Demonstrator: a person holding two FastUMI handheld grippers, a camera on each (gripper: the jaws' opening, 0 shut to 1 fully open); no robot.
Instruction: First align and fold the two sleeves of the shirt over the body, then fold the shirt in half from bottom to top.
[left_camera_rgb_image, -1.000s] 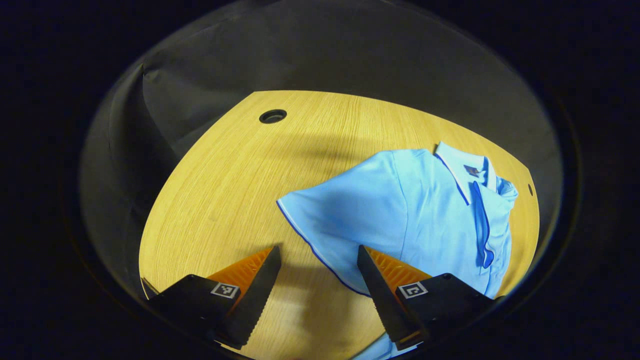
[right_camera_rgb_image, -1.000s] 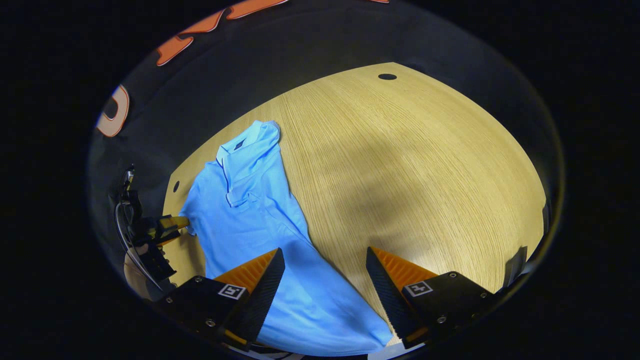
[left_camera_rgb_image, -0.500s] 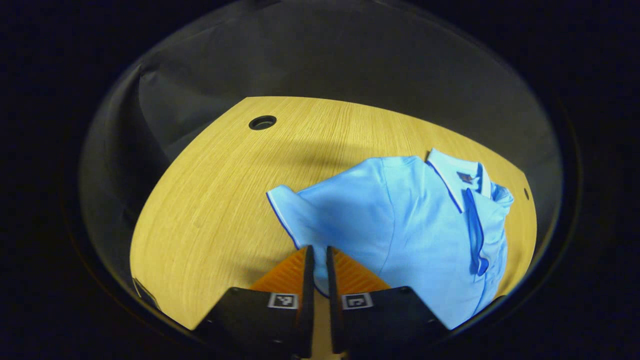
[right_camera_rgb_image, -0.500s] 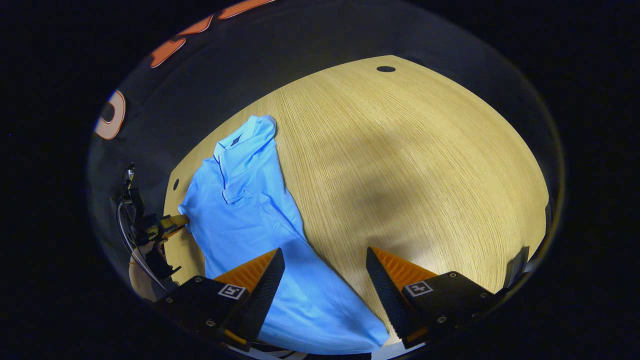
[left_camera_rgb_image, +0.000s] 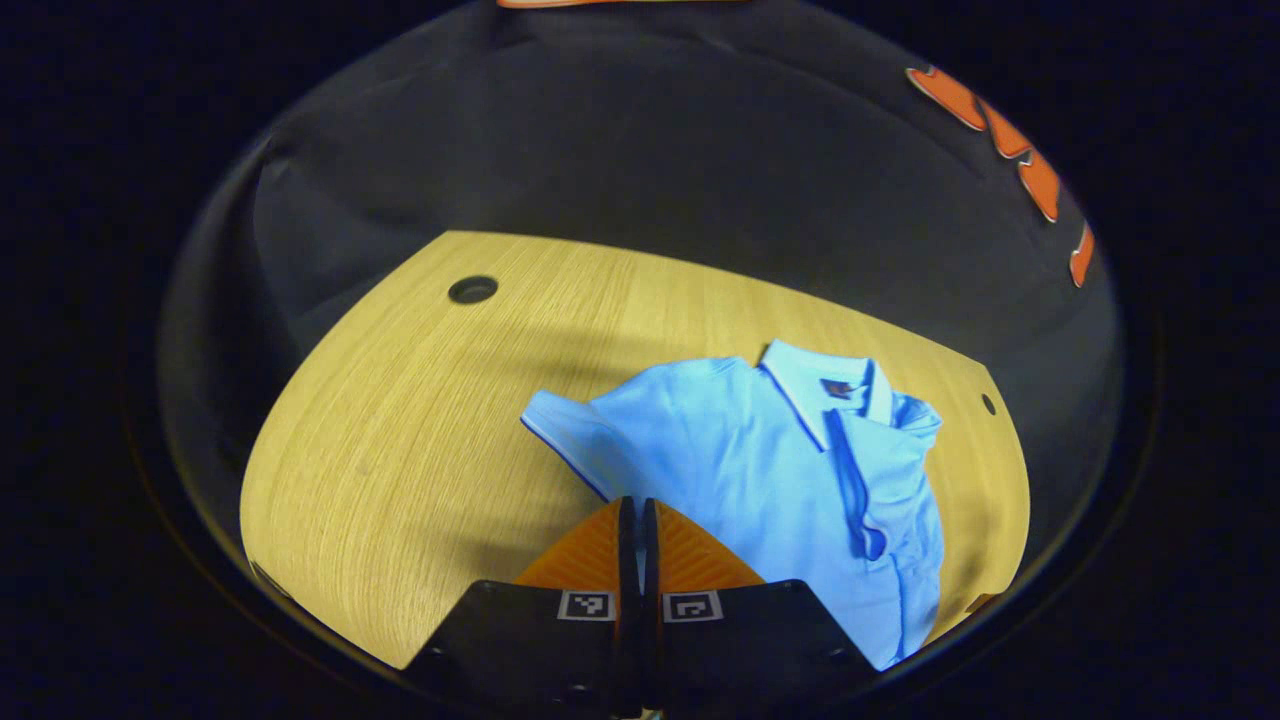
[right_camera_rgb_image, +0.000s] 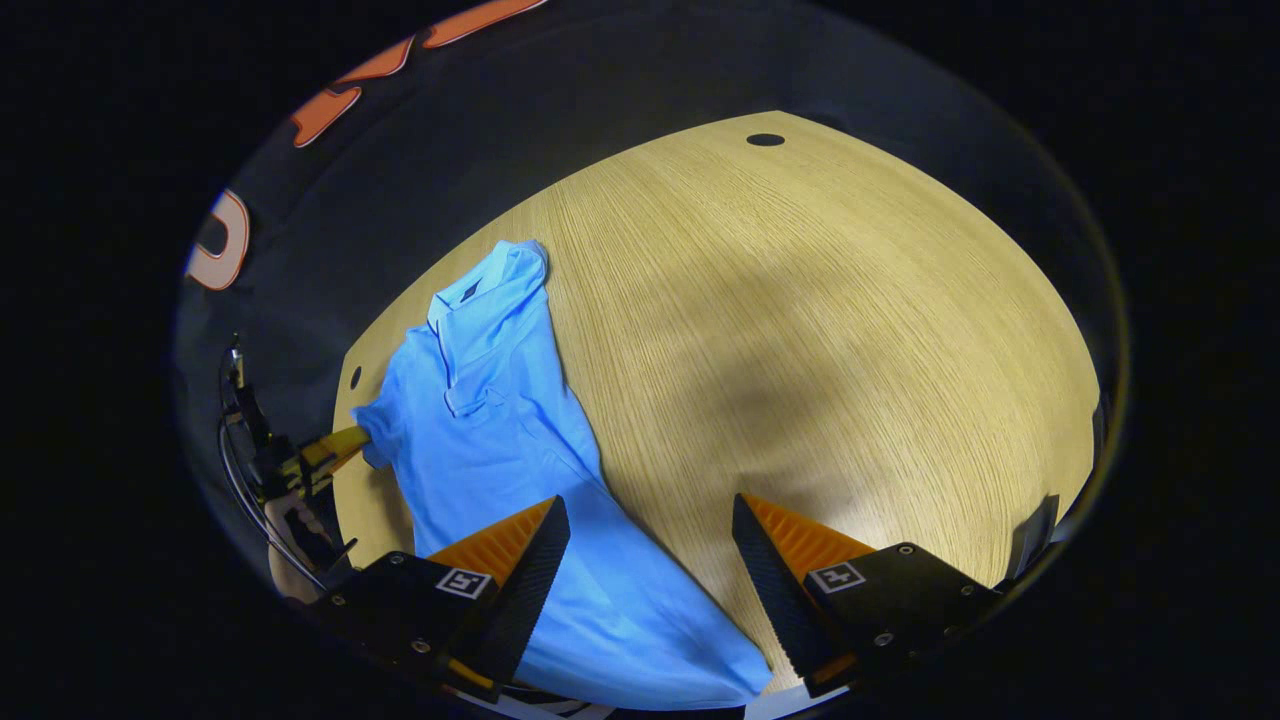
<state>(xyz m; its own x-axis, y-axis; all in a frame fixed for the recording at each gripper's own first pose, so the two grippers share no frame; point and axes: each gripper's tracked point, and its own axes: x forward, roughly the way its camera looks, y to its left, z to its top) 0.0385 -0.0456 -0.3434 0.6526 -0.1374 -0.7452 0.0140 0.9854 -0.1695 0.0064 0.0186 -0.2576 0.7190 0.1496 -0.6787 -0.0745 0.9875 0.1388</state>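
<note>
One light-blue polo shirt (left_camera_rgb_image: 790, 480) lay collar-up on one wooden table (left_camera_rgb_image: 400, 440); the left gripper (left_camera_rgb_image: 632, 505) had its two fingers pressed together on the hem of the near sleeve (left_camera_rgb_image: 575, 440); the right gripper (right_camera_rgb_image: 650, 515) hung with its two fingers spread apart above the shirt's lower body; two round holes (left_camera_rgb_image: 473, 290) pierced the tabletop in the left gripper view

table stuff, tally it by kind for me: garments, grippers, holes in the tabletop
Garments: 1, the light blue polo shirt
Grippers: 2, the left gripper shut on the shirt's sleeve, and the right gripper open
Holes in the tabletop: 2, a large one and a small one
Total: 5
</note>
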